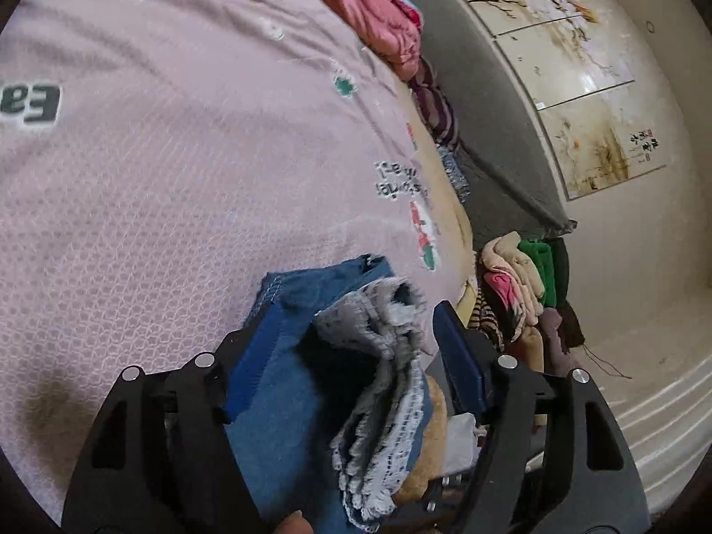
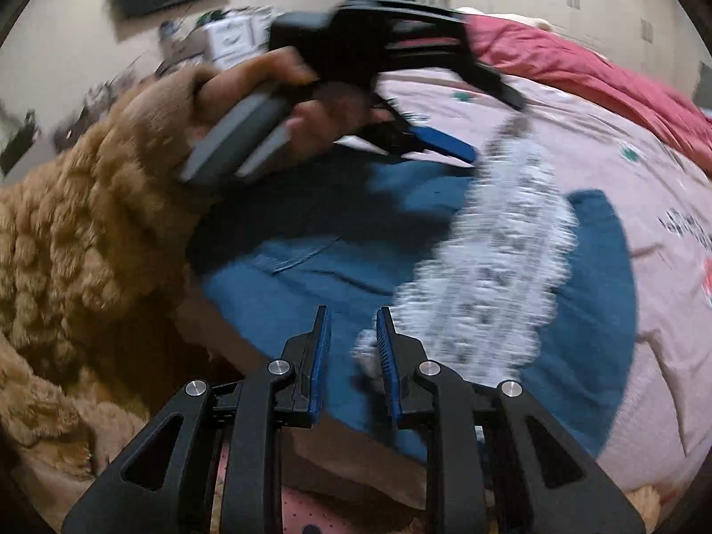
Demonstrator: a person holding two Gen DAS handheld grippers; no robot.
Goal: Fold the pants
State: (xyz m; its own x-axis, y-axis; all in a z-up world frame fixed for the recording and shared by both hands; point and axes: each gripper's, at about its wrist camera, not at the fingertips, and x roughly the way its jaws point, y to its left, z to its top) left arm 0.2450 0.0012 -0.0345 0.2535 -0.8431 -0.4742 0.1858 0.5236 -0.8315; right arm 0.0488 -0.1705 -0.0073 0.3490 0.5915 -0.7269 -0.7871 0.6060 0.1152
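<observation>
Blue-padded fingers [image 1: 249,369] of the left gripper [image 1: 356,351] stand wide, with the lace-trimmed hem [image 1: 382,356] of the blue pants [image 1: 285,436] bunched loosely between them; whether they pinch it cannot be told. On the other side, the right gripper [image 2: 353,342] hovers narrowly parted and empty, just above the pants' near edge. Those pants lie across the pink bedsheet [image 1: 155,178], lace band [image 2: 489,267] running away from the right gripper toward the left one. No container shows; a clothes pile [image 1: 525,293] sits beyond the bed's edge.
</observation>
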